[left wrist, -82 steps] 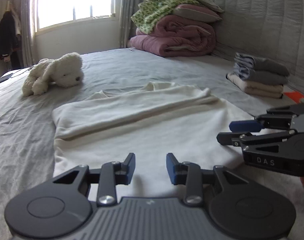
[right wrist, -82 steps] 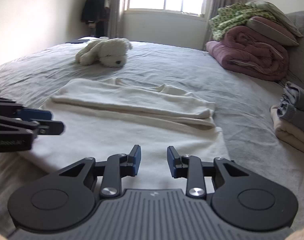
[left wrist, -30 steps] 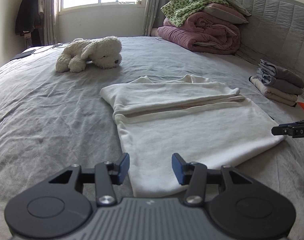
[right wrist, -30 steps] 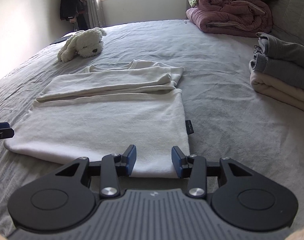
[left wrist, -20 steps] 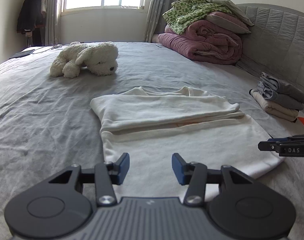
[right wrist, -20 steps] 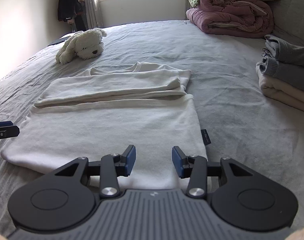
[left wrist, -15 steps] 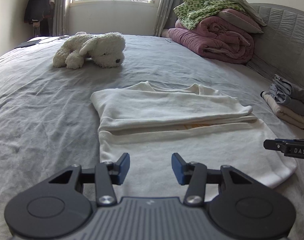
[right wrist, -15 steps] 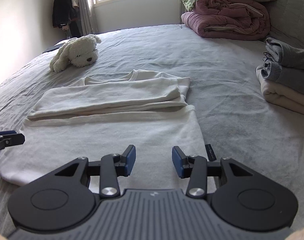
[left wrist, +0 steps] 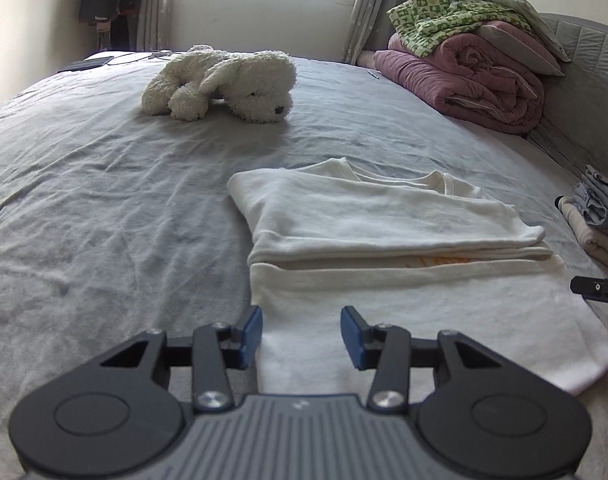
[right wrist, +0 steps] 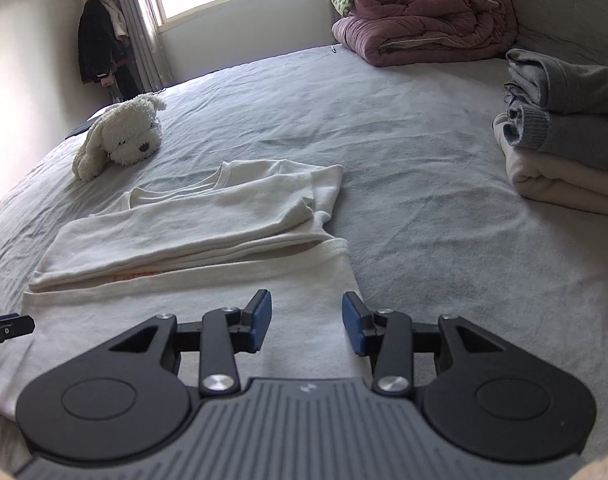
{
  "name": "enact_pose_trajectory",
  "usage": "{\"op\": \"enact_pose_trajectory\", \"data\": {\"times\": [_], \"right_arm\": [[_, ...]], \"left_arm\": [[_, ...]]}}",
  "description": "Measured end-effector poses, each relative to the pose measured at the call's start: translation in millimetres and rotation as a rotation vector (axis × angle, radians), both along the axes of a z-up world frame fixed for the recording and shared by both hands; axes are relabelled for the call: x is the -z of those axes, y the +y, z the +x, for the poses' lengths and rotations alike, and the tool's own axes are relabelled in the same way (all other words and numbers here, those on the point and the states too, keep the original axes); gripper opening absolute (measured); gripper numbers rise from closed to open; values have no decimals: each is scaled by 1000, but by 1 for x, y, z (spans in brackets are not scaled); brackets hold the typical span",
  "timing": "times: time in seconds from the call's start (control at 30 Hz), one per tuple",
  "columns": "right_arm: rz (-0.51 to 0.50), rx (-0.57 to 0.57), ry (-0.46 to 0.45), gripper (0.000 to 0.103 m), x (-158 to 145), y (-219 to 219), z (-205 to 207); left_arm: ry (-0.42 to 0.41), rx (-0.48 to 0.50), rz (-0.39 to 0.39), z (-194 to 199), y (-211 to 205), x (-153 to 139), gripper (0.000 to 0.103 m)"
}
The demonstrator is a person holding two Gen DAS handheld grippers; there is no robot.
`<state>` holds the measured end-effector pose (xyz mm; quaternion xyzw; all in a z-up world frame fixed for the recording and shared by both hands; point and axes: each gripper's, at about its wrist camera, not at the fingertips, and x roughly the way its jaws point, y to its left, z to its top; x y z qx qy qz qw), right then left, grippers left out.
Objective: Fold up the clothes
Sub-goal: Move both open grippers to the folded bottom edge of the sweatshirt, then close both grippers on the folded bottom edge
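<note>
Tongs left and right gape empty over the cream shirt; no lettering is legible.

Left gripper: wide open, holding nothing, over the shirt's near left corner.
Shirt: cream, flat on the grey bed, top part folded down.
Toy dog: white, lying far back.
Right gripper: tip peeks in at right.
</note>
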<state>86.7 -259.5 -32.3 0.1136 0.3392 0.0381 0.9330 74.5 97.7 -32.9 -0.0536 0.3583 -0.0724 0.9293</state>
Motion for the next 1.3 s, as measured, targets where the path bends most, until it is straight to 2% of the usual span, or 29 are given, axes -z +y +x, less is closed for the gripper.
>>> {"op": "enact_pose_trajectory", "data": {"times": [0.1, 0.23, 0.43, 0.5, 0.6, 0.67, 0.83, 0.97, 1.1, 1.3], "right_arm": [[82, -4, 36, 47, -7, -18, -10], [261, 21, 128, 49, -5, -58, -29], [533, 28, 307, 49, 13, -105, -59], [578, 1, 356, 49, 15, -109, -65], [577, -61, 404, 49, 16, -103, -68], [577, -69, 411, 50, 19, -95, -65], [626, -84, 399, 51, 26, -82, -50], [712, -60, 384, 51, 35, -83, -41], [745, -60, 360, 51, 38, -82, -33], [729, -82, 319, 44, 38, -71, -23]], "left_arm": [[68, 7, -79, -4, 24, -4, 49], [189, 37, -252, -13, 48, 9, 50], [371, 82, -511, -25, 83, 29, 50], [431, 97, -598, -29, 95, 35, 50], [520, 118, -726, -35, 112, 45, 50], [535, 106, -741, -34, 103, 51, 50], [498, 67, -805, -26, 89, 57, 51], [464, 12, -875, -20, 86, 63, 50], [416, 3, -861, -14, 75, 61, 46], [388, -5, -809, -9, 68, 59, 27]]}}
